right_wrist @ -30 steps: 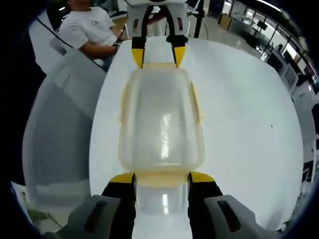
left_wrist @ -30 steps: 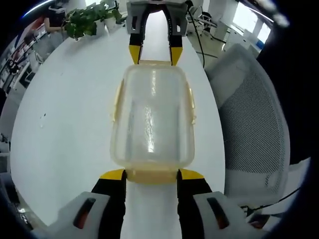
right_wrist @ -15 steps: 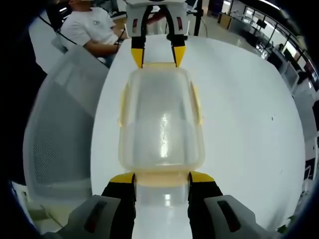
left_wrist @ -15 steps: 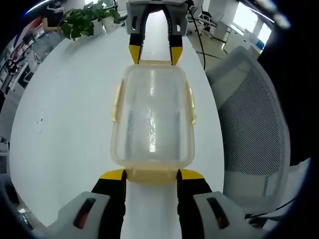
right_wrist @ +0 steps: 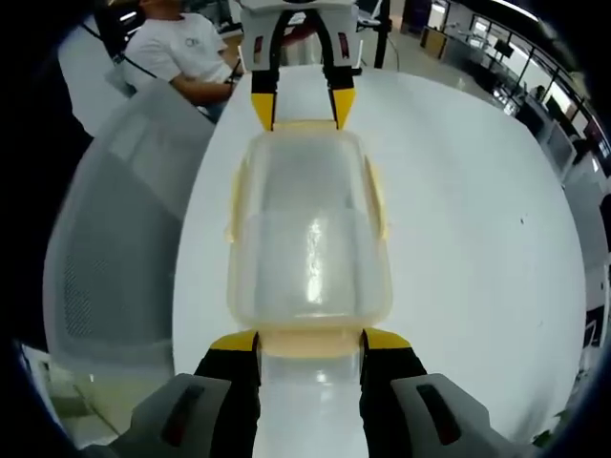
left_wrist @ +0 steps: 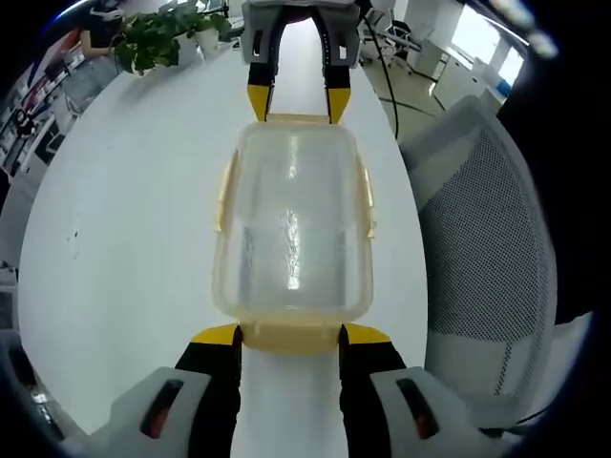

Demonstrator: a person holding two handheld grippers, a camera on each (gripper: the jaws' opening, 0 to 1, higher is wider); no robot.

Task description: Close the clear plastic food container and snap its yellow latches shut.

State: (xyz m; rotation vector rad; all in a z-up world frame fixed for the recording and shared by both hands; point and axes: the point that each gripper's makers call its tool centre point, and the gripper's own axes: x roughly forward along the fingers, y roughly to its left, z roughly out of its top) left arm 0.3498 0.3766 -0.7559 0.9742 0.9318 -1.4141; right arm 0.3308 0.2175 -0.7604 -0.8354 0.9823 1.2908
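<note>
Jaws apart on left gripper and right gripper, facing across lidded clear container, yellow latches on its sides.

Container's end latches half-hidden between gripper fingers, fastening unclear.

From my station I can read no text: the small mark on the seated person's white shirt is too blurred, and nothing else carries lettering I can make out.
</note>
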